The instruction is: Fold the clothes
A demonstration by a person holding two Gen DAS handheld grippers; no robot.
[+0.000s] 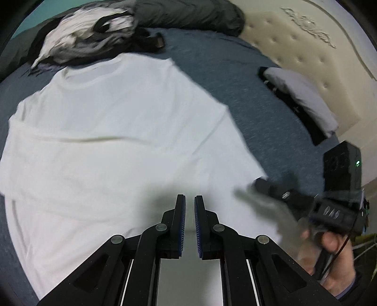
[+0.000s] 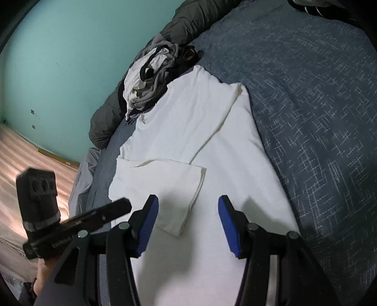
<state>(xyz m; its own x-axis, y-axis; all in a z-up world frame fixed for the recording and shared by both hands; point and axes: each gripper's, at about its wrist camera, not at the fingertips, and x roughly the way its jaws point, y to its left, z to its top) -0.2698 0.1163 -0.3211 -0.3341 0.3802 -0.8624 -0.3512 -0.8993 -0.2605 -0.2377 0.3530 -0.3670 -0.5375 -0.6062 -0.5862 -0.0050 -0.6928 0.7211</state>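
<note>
Bed (image 2: 318, 117) with blue woven cover. White T-shirt (image 2: 188, 131) lies flat mid-bed, both sleeves folded inward. Beyond its collar, touching: heap of grey-and-white clothes (image 2: 150, 80). Behind the heap: dark quilt (image 1: 188, 14). Pillow (image 1: 301, 98) near the T-shirt's side, apart.

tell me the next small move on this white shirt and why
Probably lower the open right gripper onto the near hem of the white t-shirt and close on it. Both sleeves look folded inward already, the jaws straddle bare cloth without pinching it, and the left gripper is shut and holds nothing.
</note>
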